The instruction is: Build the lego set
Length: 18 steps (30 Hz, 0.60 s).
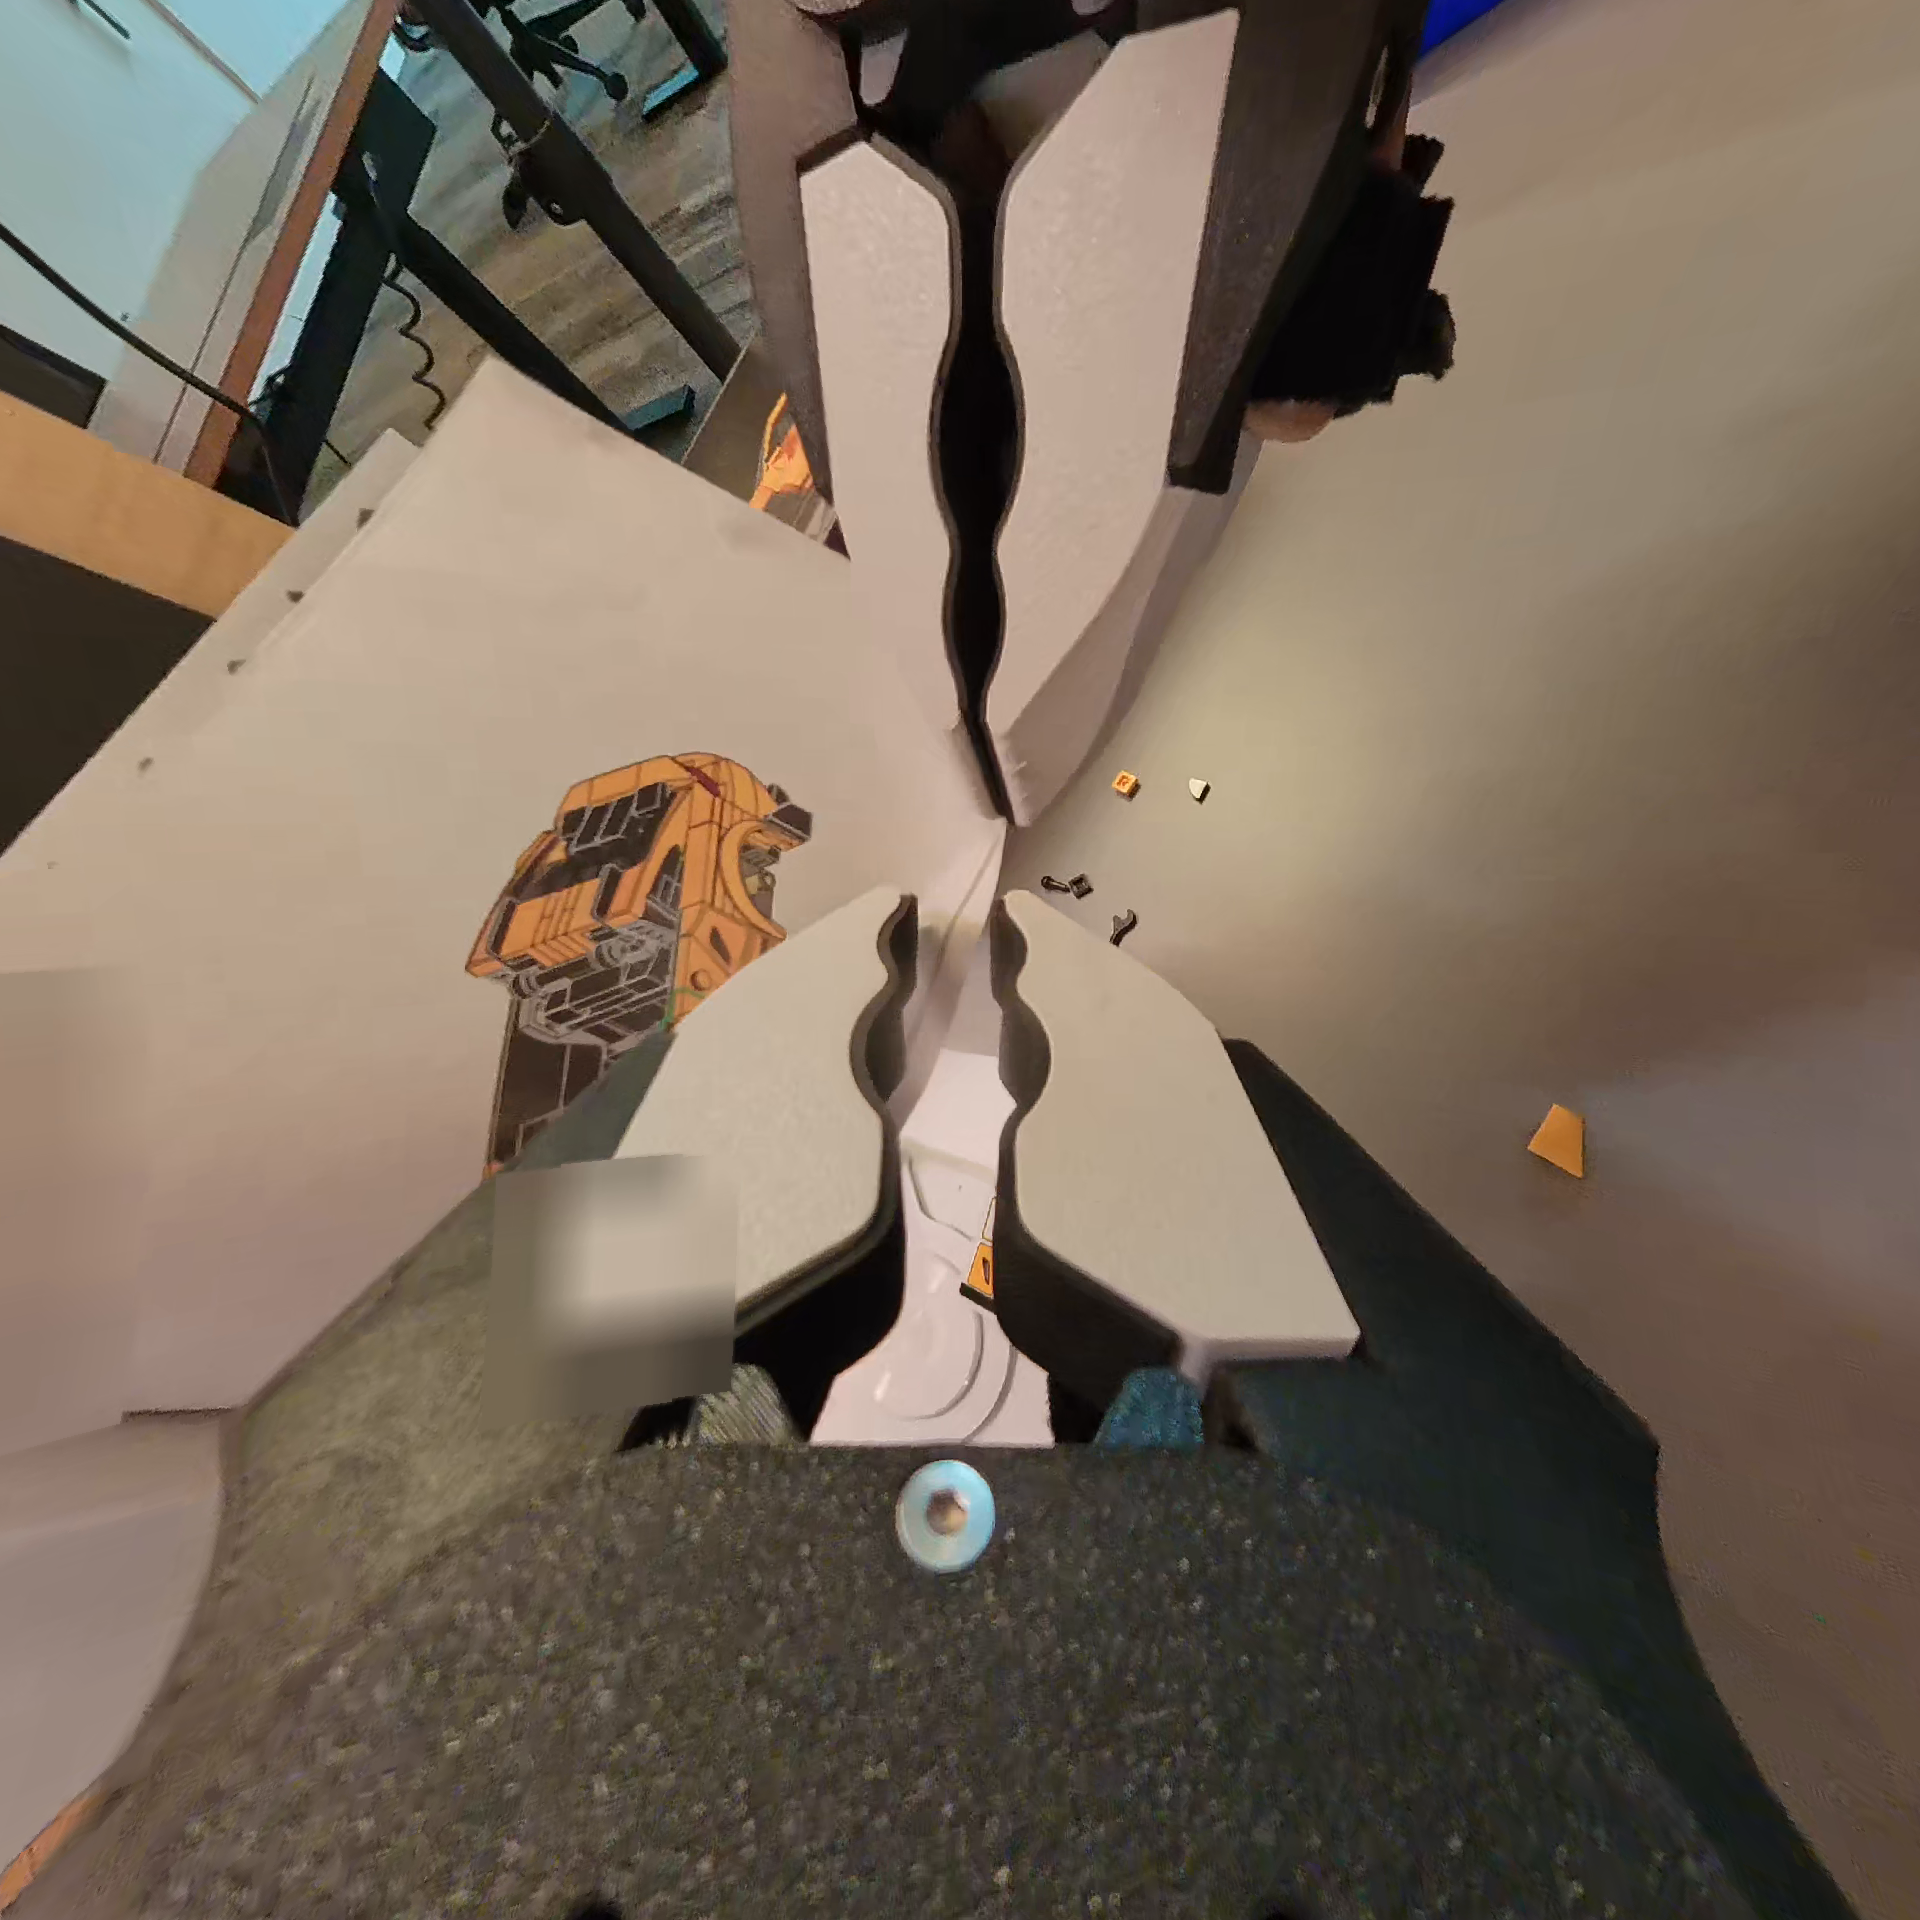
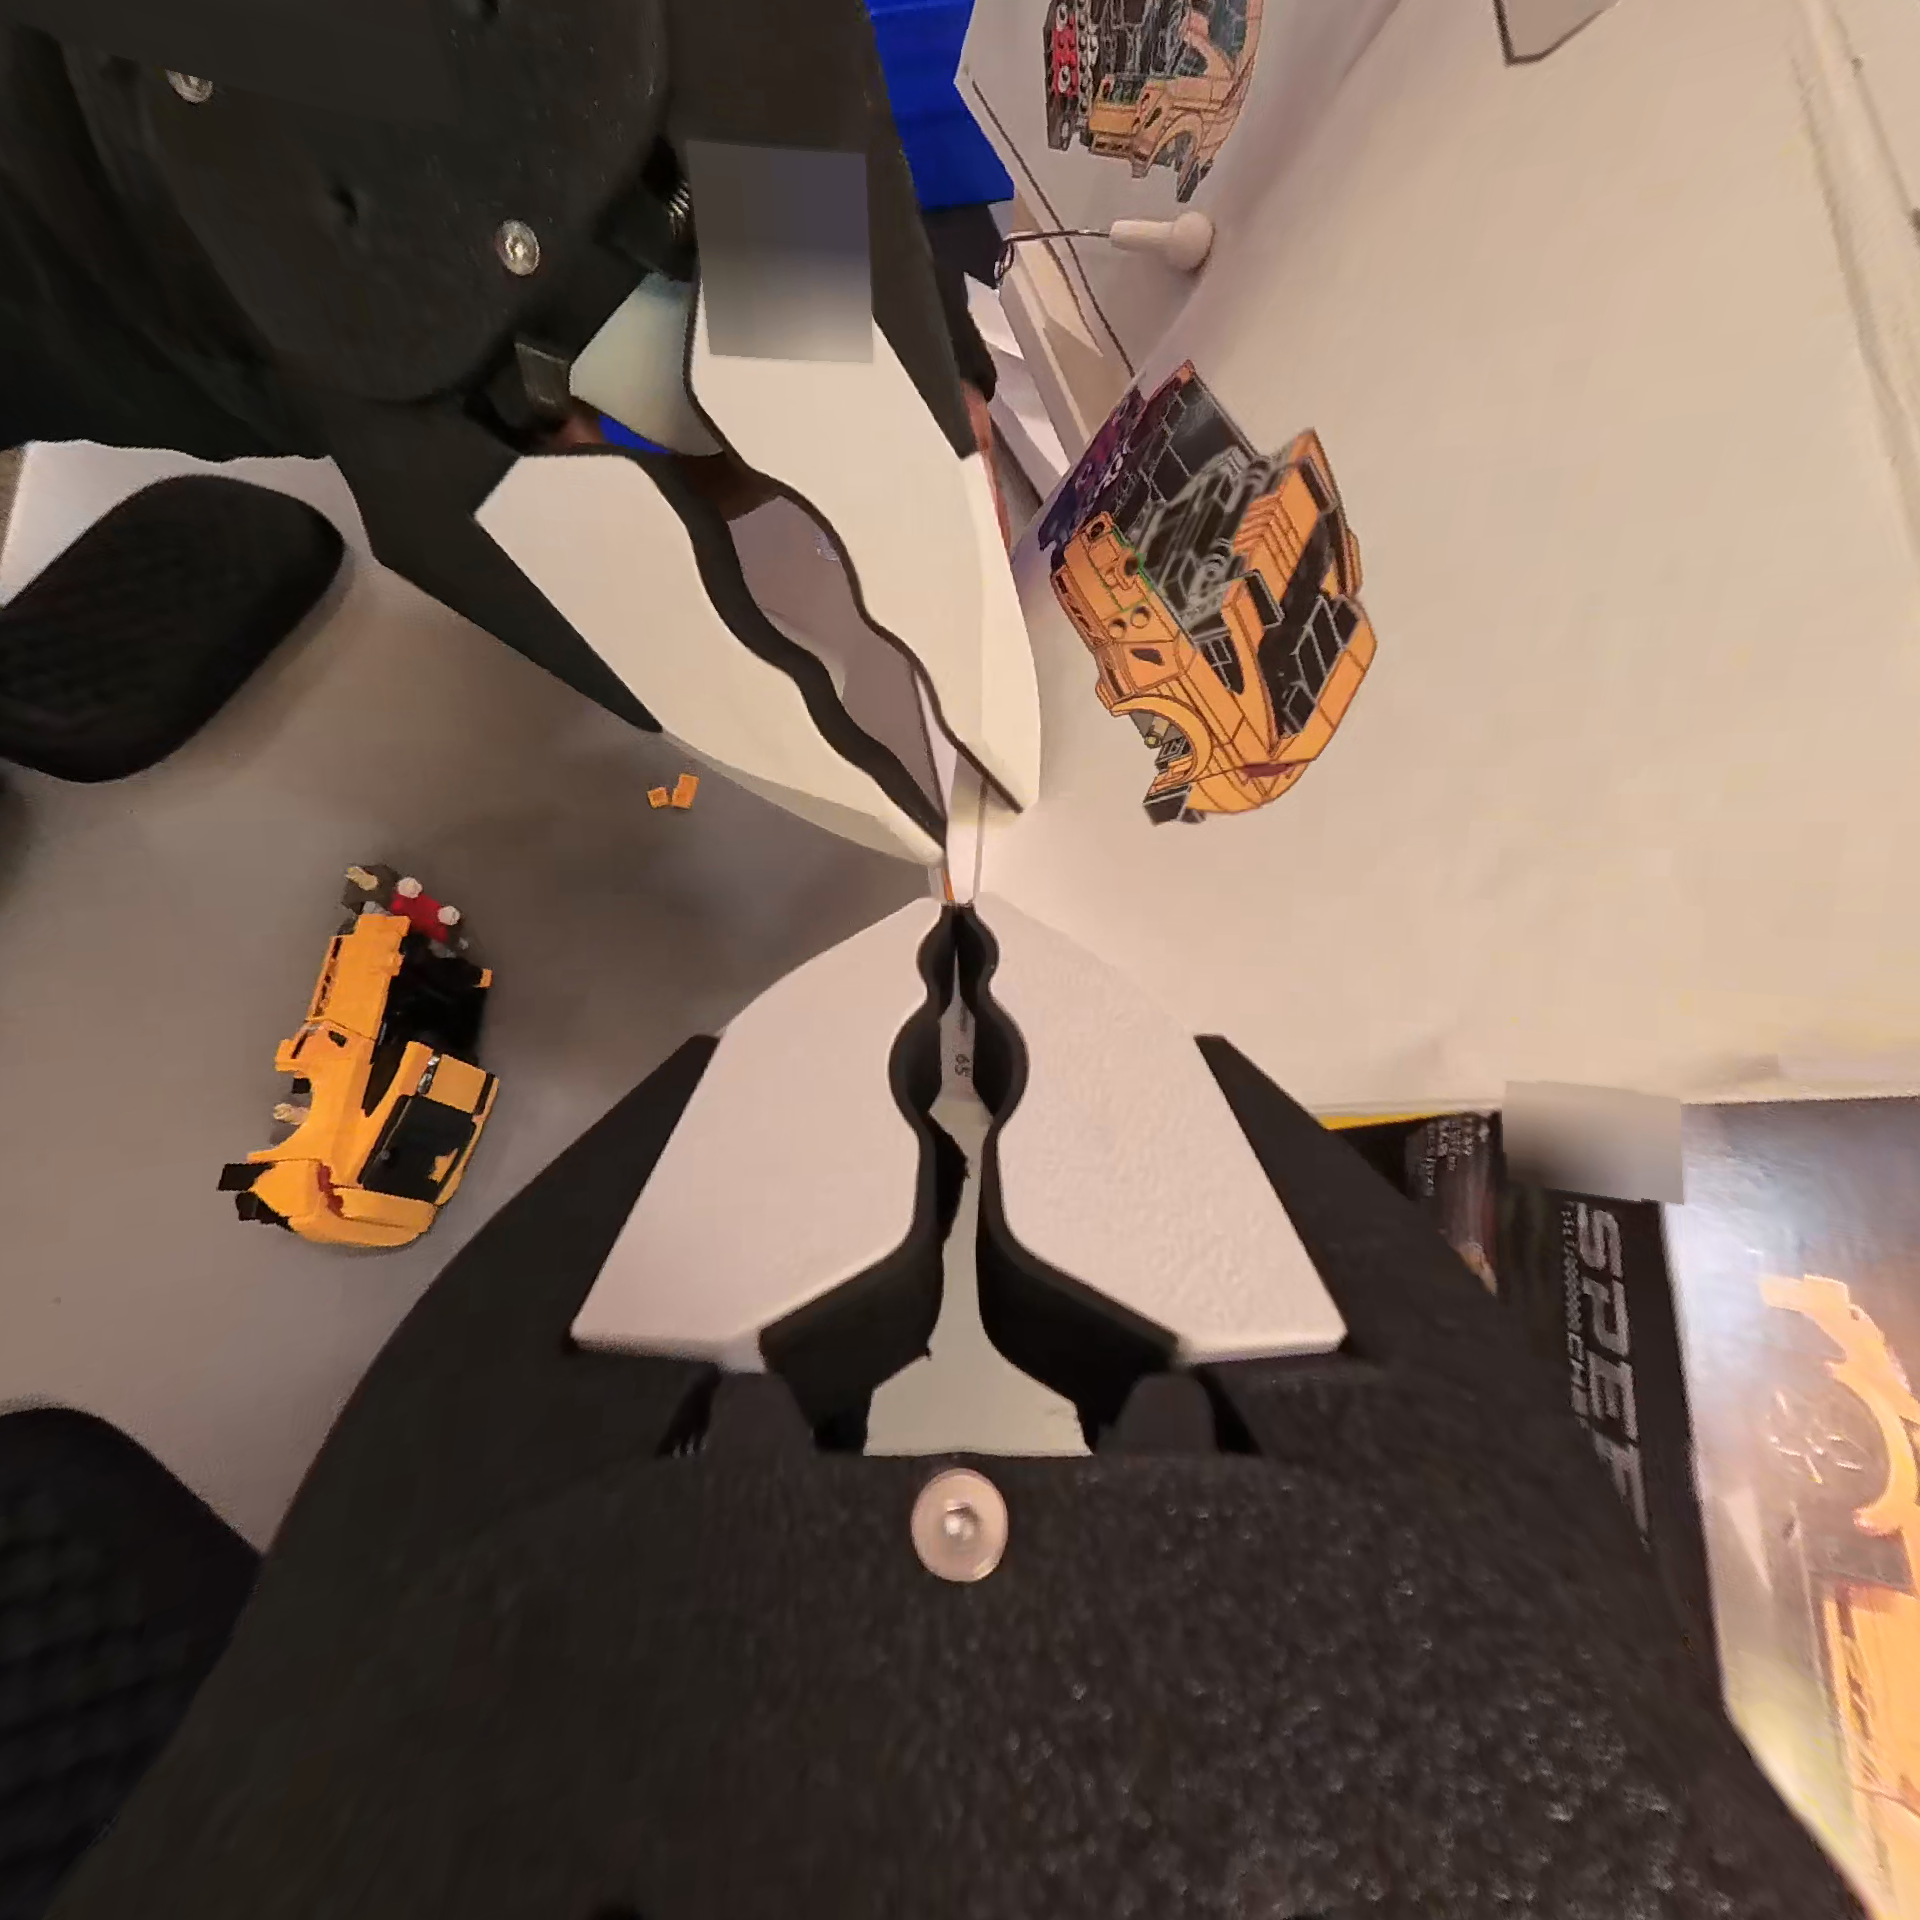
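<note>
The page (image 2: 966, 831) of the open instruction booklet (image 2: 1558, 727) stands on edge between the two grippers, long edge running from one to the other, above the grey worktop (image 2: 623, 935). The right gripper (image 2: 961, 914) has its fingers shut tight on the page edge. The left gripper (image 1: 951, 914) has its fingers slightly apart around the sheet (contact unclear). Judged from this, keeping the pinch near the corner avoids creasing. A toy car (image 2: 364, 1070) lies nearby.

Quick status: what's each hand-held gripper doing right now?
Left hand-held gripper: open, astride the booklet page.
Right hand-held gripper: closed on that page's corner.
</note>
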{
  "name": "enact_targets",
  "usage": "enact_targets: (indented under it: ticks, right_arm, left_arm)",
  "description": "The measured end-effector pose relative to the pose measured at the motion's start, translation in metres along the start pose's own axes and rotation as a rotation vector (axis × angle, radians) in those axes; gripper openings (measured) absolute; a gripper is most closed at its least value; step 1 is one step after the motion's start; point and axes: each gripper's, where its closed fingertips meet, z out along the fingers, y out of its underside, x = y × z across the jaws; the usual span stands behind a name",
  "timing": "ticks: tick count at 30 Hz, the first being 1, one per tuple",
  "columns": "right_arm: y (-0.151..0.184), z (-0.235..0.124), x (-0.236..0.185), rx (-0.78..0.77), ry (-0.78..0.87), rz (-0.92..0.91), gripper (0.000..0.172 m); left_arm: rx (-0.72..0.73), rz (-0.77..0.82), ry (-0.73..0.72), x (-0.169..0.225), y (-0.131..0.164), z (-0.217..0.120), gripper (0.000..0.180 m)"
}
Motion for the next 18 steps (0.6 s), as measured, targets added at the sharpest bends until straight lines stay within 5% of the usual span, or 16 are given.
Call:
enact_targets:
  ticks: [15, 18]
  right_arm:
    - [-0.017, -0.008, -0.008, 0.03, -0.014, 0.031, 0.0]
    - [-0.041, -0.026, -0.02, 0.169, 0.053, -0.047, 0.018]
  left_arm:
    - [0.035, 0.051, -0.077, -0.002, -0.005, -0.008, 0.0]
    - [0.096, 0.026, -0.169, -0.004, -0.006, -0.018, 0.0]
